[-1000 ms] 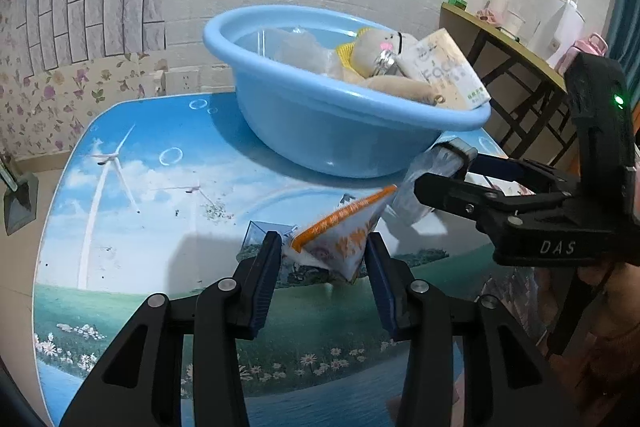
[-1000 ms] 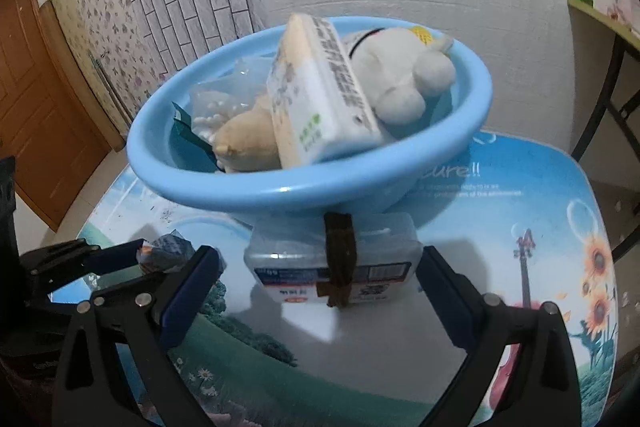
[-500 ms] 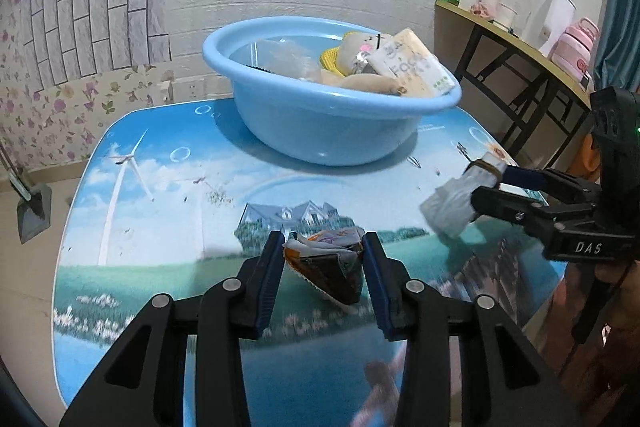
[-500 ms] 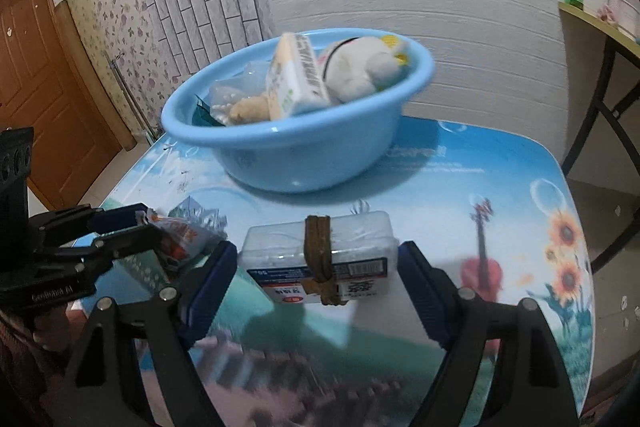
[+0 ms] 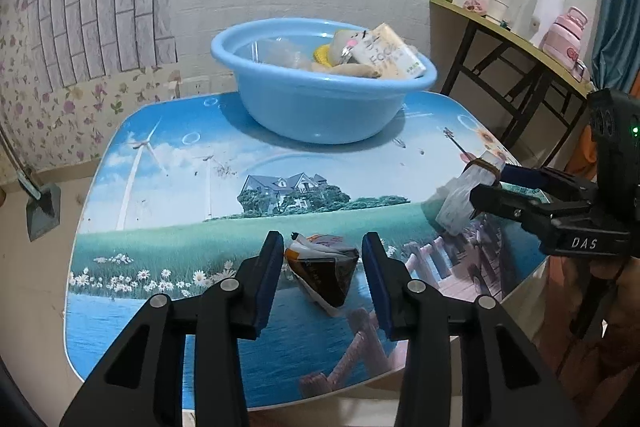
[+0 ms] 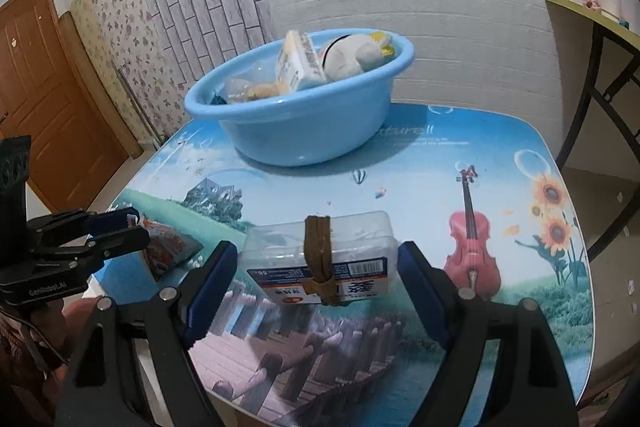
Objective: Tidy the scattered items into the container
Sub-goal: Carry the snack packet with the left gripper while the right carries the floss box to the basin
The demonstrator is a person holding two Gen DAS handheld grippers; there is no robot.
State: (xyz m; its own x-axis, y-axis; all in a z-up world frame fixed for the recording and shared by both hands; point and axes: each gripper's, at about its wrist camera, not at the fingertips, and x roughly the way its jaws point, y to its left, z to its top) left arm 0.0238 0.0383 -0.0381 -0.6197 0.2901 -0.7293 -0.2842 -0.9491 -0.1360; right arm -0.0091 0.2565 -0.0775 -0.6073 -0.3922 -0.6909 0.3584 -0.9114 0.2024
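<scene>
A blue basin stands at the far side of the table and shows in the right wrist view too; it holds a plush toy, a carton and bags. My left gripper is shut on an orange and brown snack packet, which also shows in the right wrist view. My right gripper is shut on a clear plastic box with a brown band, which also shows in the left wrist view. Both grippers are held above the table's near part.
The table has a printed landscape top. A side table with cups, a kettle and a pink bottle stands at the right. A wooden door is at the left.
Both grippers have drawn back from the basin toward the table's near edge, each still holding its item. The basin now looks smaller and farther away.
</scene>
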